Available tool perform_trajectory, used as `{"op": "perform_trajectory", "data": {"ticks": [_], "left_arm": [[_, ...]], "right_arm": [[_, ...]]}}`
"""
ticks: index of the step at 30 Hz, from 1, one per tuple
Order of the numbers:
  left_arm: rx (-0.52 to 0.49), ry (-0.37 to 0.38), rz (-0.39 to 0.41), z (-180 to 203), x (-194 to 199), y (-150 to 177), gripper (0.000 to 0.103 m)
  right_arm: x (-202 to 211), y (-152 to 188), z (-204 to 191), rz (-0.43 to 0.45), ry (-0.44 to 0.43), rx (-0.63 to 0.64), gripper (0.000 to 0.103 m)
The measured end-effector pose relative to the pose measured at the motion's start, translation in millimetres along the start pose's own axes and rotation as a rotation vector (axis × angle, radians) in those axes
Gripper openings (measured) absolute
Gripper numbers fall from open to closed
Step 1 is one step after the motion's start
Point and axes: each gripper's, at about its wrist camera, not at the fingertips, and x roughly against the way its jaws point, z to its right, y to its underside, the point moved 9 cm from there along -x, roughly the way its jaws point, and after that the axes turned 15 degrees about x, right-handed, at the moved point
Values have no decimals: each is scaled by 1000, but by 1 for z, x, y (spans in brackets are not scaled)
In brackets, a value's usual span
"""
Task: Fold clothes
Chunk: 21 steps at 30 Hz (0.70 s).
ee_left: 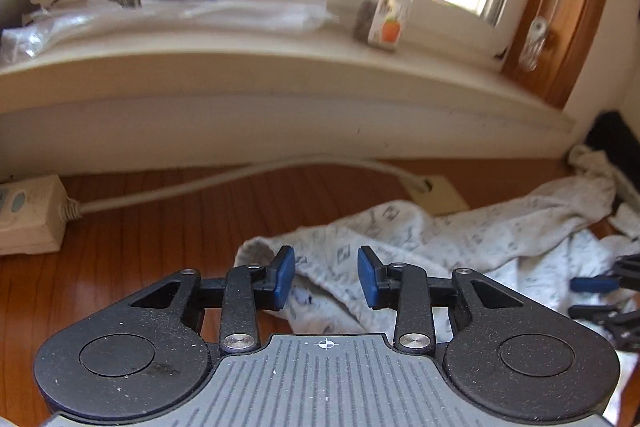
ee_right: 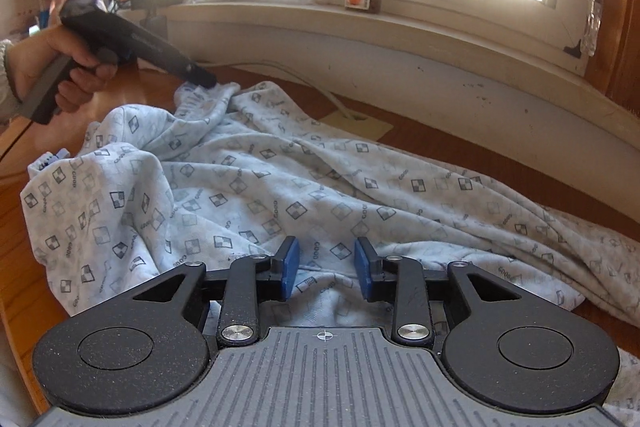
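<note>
Two grippers are over one crumpled garment point(ee_right: 280, 187), a pale blue-white piece printed with small checkered diamonds, which lies spread in loose folds across the wooden floor point(ee_left: 160, 227) just below the window wall. The left gripper point(ee_left: 326, 277) has its blue pads point(ee_left: 285, 277) spread apart with nothing pinched between them; one rumpled end of the cloth sits under and just ahead of the gap. From the right wrist view the left gripper point(ee_right: 202, 79) shows as a dark tool gripped in the person's left hand point(ee_right: 60, 67), its tip down at the far bunched edge of the garment, though from that angle I cannot tell whether the tip touches the fabric. The right gripper point(ee_right: 326, 269) also stands with its jaws parted and holding nothing, the pads point(ee_right: 290, 267) poised over the near edge of the cloth where a fold rises between them. Its tip can be seen at the right margin of the left wrist view point(ee_left: 600, 291), resting against the garment. Along the wall a white cable point(ee_left: 240, 183) runs from a beige power strip point(ee_left: 28, 215) on the left to a flat floor plate point(ee_left: 436, 197) that the cloth partly reaches. Up on the windowsill point(ee_left: 240, 59) stand a small glass jar point(ee_left: 386, 13) with an orange on its label and some clear plastic wrapping point(ee_left: 240, 13).
</note>
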Motion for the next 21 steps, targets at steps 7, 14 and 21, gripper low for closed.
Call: {"op": "perform_trajectory", "data": {"ticks": [7,14,21], "left_arm": [[-25,-25,-29,2,-6,10,39],[-147,-34,147,22,11,-4,4],[-182,-75,367,48,44,-47,5]], "right_arm": [[2,3,3,8,-12,-29,35],[3,3,2,7,-5,-30,36],[4,4,1,4,7,-31,36]]}}
